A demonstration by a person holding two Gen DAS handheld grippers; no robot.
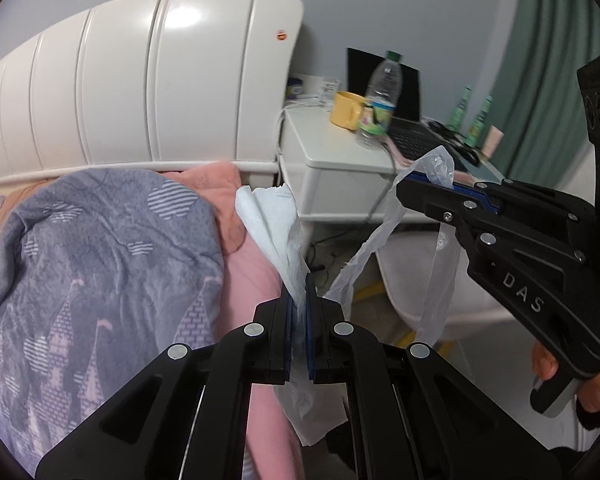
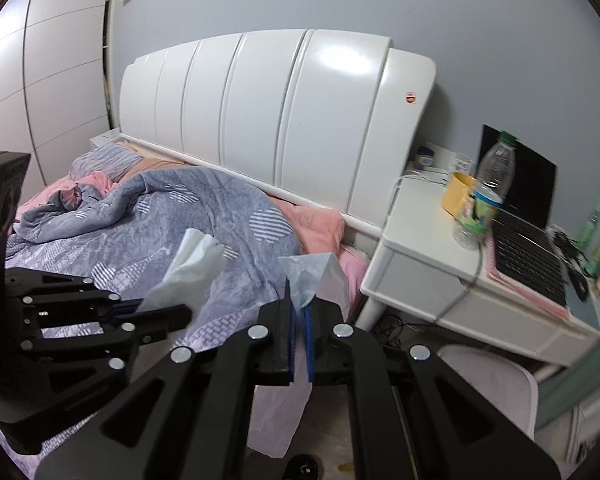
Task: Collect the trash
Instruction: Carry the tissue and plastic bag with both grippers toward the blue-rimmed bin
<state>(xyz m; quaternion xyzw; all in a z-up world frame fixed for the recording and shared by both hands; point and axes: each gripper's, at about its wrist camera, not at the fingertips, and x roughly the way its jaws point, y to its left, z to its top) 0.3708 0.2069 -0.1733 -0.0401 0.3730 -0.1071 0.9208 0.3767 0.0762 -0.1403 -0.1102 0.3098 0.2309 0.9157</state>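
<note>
My left gripper (image 1: 299, 280) is shut on a crumpled white tissue (image 1: 272, 224), held above the bed's edge; the tissue also shows in the right wrist view (image 2: 188, 272), sticking up from the left gripper (image 2: 180, 314). My right gripper (image 2: 299, 308) is shut on the rim of a thin translucent plastic bag (image 2: 312, 276). In the left wrist view the right gripper (image 1: 408, 188) holds the bag (image 1: 440, 168) up to the right of the tissue, and the bag's handle loops (image 1: 364, 256) hang down below it.
A bed with a grey-blue patterned blanket (image 2: 160, 224) and a white headboard (image 2: 284, 120) lies to the left. A white nightstand (image 2: 416, 236) carries a plastic water bottle (image 2: 484, 192), a yellow mug (image 2: 458, 194) and a laptop (image 2: 528, 252). A white chair (image 2: 496, 376) stands below.
</note>
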